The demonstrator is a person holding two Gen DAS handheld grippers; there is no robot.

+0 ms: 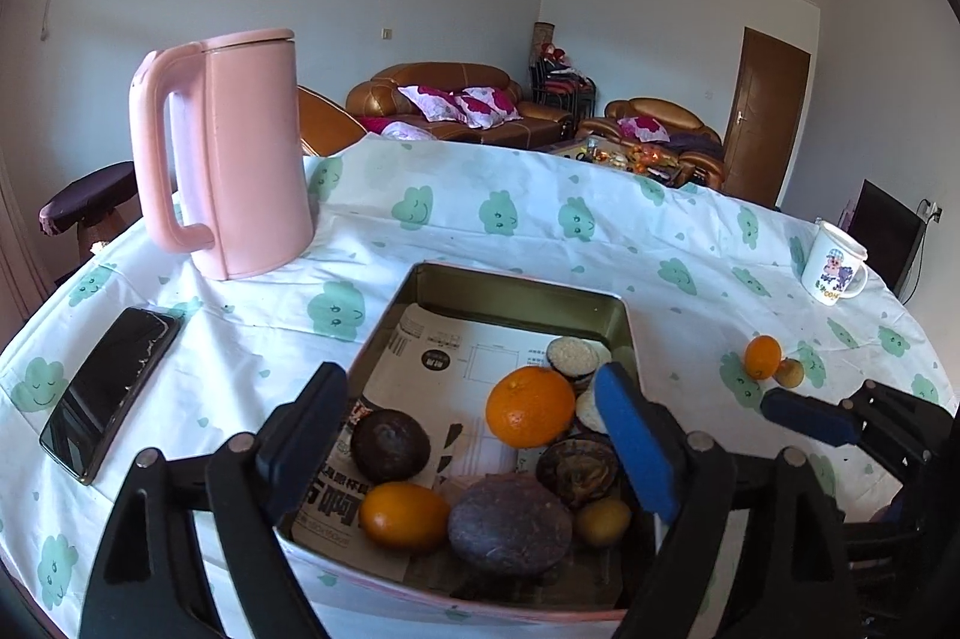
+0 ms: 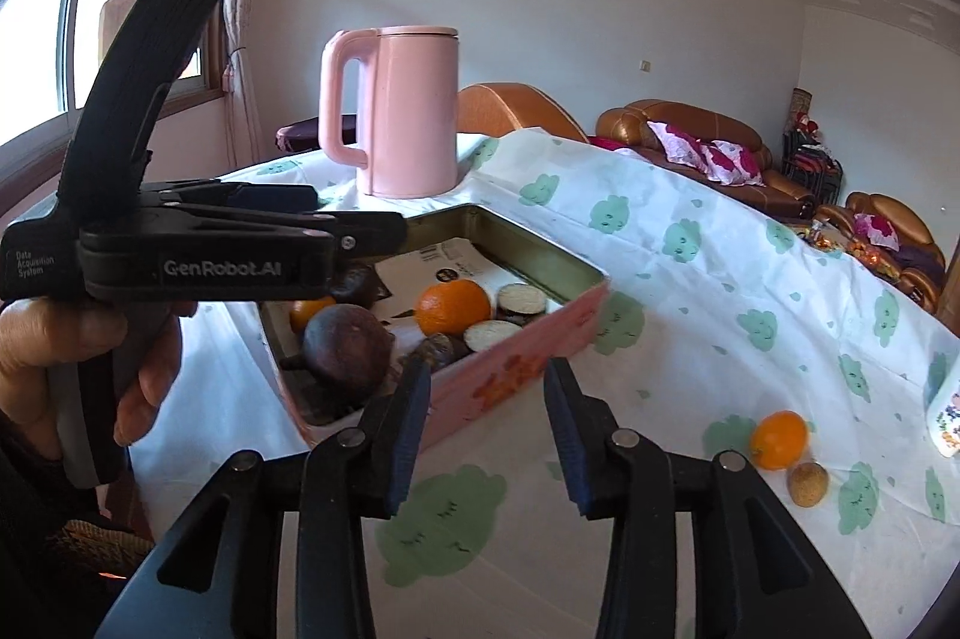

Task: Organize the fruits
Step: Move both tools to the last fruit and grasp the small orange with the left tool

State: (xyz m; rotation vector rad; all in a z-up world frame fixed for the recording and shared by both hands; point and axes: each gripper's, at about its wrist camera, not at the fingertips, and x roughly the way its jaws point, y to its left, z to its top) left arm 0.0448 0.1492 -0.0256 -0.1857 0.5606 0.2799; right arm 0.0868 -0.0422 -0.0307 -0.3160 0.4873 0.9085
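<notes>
The left gripper [image 1: 474, 435] is held out level with its two blue-padded fingers [image 1: 636, 447] spread wide apart, nothing gripped between them. In the right wrist view it appears side-on at the left, a black handheld tool [image 2: 204, 243] pointing rightward, with a bare hand [image 2: 78, 369] wrapped around its grip from below, fingers curled on the handle. The right gripper [image 2: 486, 435] sits lower and nearer, angled slightly downward, its blue-padded fingers [image 2: 411, 423] also parted with a clear gap and holding nothing. Its tip [image 1: 810, 414] shows at the right edge of the left wrist view, well apart from the left gripper
</notes>
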